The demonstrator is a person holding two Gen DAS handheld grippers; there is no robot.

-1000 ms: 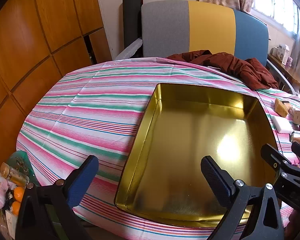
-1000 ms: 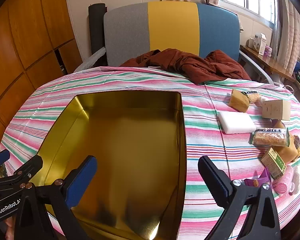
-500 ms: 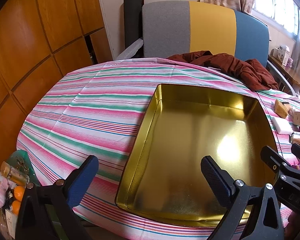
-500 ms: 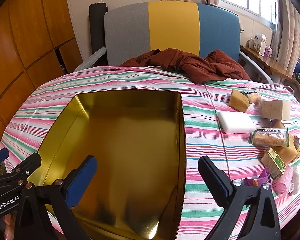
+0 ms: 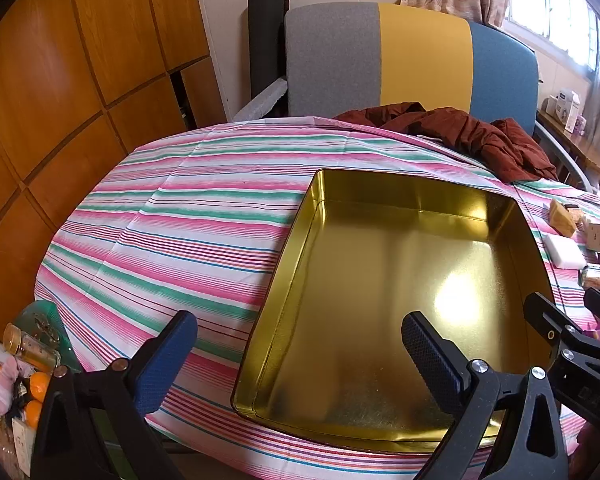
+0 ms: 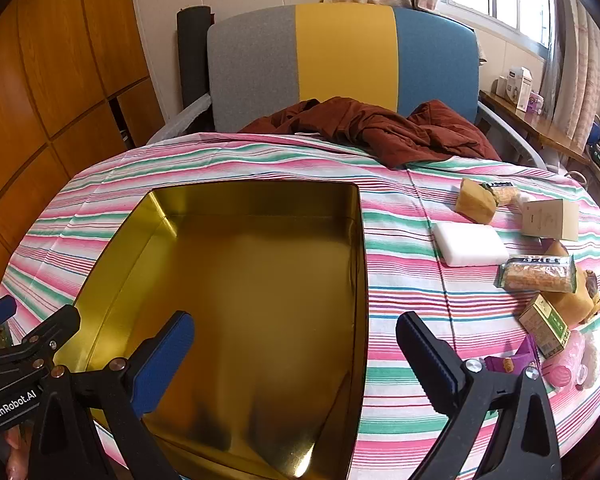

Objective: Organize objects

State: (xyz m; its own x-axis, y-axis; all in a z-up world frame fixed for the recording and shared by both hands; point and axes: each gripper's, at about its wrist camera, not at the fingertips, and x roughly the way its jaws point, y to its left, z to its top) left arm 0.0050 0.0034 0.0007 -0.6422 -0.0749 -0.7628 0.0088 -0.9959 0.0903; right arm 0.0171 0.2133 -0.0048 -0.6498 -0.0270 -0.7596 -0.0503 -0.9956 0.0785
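While both tongs hover low at the near edge of the worktop [image 6: 404,300], which is covered with a pink, green and white striped cloth, neither one holds anything. The left tongs [image 5: 300,350] are spread wide apart, over the near left corner of the shallow rectangular gold metal tin [image 5: 380,280]. The right tongs [image 6: 294,346] are wide apart too, over the right wall of the tin [image 6: 260,280].

The tin lies flat on the cloth, with nothing inside. To the right of it, apart from it, small things lie in a loose group — a white rectangular foam block [image 6: 470,244], a tan wedge-shaped sponge [image 6: 474,200], a beige cardboard box [image 6: 550,220], a clear-wrapped snack bar [image 6: 538,274] and a small green carton [image 6: 544,324]. A dark red crumpled garment [image 6: 380,128] lies at the far edge.
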